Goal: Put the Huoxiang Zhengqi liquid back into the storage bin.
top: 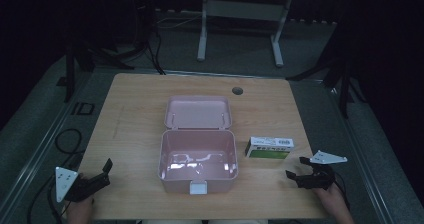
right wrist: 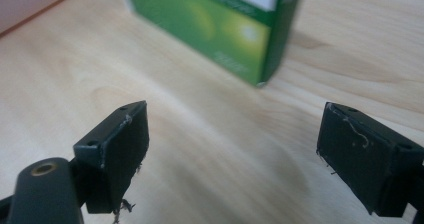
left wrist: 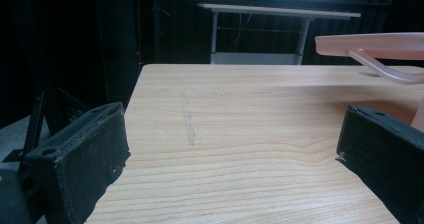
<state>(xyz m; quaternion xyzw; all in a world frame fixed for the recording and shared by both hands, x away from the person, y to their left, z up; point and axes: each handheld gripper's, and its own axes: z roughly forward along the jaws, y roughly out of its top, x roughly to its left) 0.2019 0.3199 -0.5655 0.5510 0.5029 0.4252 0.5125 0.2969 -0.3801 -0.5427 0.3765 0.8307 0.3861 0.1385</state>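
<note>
An open pink box (top: 198,160) sits mid-table with its lid (top: 198,112) folded back flat behind it; the lid's edge (left wrist: 372,42) juts in at the upper right of the left gripper view. A green and white carton (top: 269,147) lies to the right of the box, and its green side (right wrist: 225,21) is just beyond my right gripper's jaws. My right gripper (top: 299,167) is open, a short way in front of the carton and holding nothing. At the front left corner my left gripper (top: 107,172) is open too, over bare wood.
The wooden table (top: 135,129) has a round cable hole (top: 237,90) near its far edge. A white desk frame (top: 240,21) stands on the floor beyond. Cables (top: 67,139) lie on the floor at the left. Bare wood stretches left of the box.
</note>
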